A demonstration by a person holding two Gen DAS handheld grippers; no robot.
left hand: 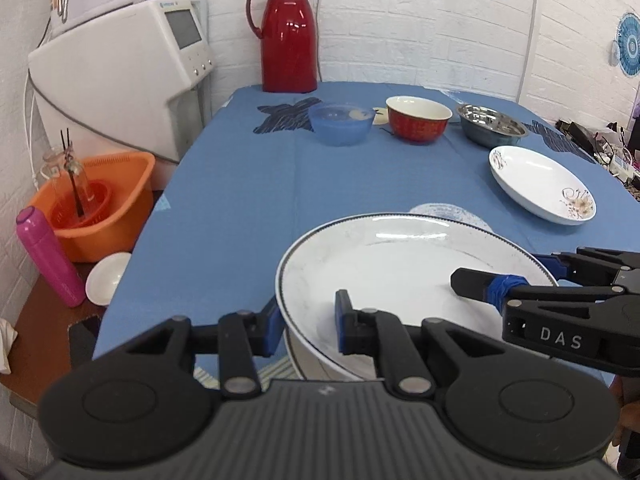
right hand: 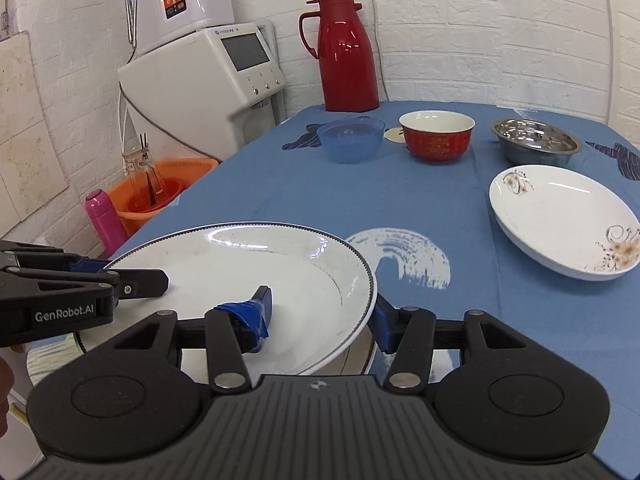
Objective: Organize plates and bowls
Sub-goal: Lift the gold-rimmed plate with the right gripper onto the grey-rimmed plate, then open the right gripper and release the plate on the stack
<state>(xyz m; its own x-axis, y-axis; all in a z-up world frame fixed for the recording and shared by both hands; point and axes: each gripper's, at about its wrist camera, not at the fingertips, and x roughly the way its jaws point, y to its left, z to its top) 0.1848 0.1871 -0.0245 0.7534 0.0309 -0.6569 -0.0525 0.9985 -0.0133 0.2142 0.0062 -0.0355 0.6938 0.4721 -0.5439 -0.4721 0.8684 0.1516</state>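
We have the large dark-rimmed plate gripped from both sides near the front edge of the counter. The left gripper straddles the plate's left rim, one finger inside the dish and one outside below it; its jaws are closed down onto the rim. The right gripper does the same at the right rim, its taped finger lying on the plate's inner face and the other finger outside the edge, so both pairs of jaws pinch the same plate from opposite sides. The plate is tilted, and something pale sits beneath it in both views; we cannot tell what it is or whether the plate touches it.

The relation that matters is where the next plate lies. The flowered plate rests towards the counter's right edge, ahead and to the right of the held plate, and nearer our right gripper than our left. Beyond it, in a row towards the far edge, stand the blue bowl, the red bowl and the steel bowl.

We judge that stacking the plates means carrying the held one rightwards and away from us, kept level between the two grips.
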